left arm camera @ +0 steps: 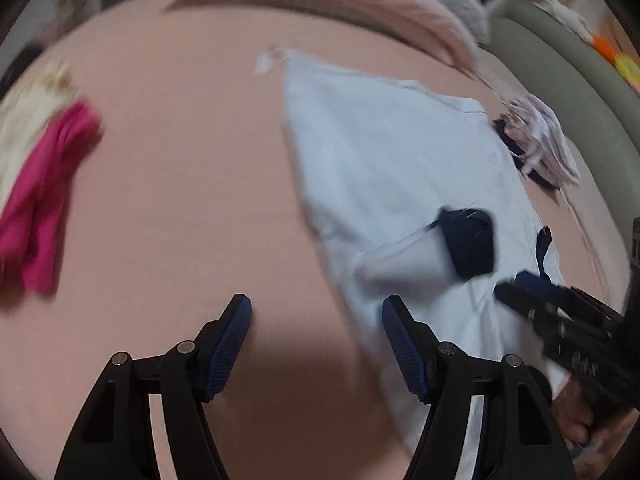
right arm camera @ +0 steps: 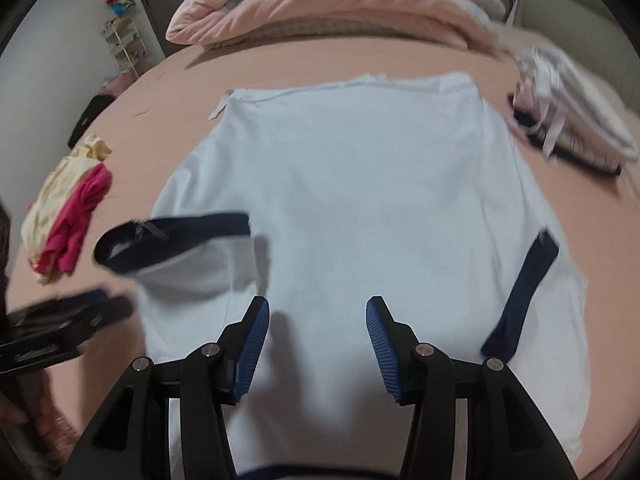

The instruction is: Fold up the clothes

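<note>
A pale blue T-shirt (right arm camera: 360,180) with navy sleeve cuffs lies spread flat on the pink bed sheet (left arm camera: 180,200). Its left sleeve (right arm camera: 172,240) is turned in onto the body, and the right cuff (right arm camera: 524,292) lies at the shirt's right edge. My right gripper (right arm camera: 318,302) hovers open over the shirt's near part with nothing between its pads. My left gripper (left arm camera: 316,304) is open above bare sheet, just left of the shirt (left arm camera: 380,160), with its right finger (left arm camera: 404,344) over the shirt's edge. Each gripper shows in the other's view: the right gripper (left arm camera: 510,284) and the left gripper (right arm camera: 116,302).
A crumpled magenta and cream garment heap (right arm camera: 68,220) lies at the left, also visible as the heap (left arm camera: 40,184). A folded pile of clothes (right arm camera: 572,120) sits at the right. A pink quilt (right arm camera: 320,4) is bunched at the far end. A white shelf (right arm camera: 124,44) stands beyond the bed.
</note>
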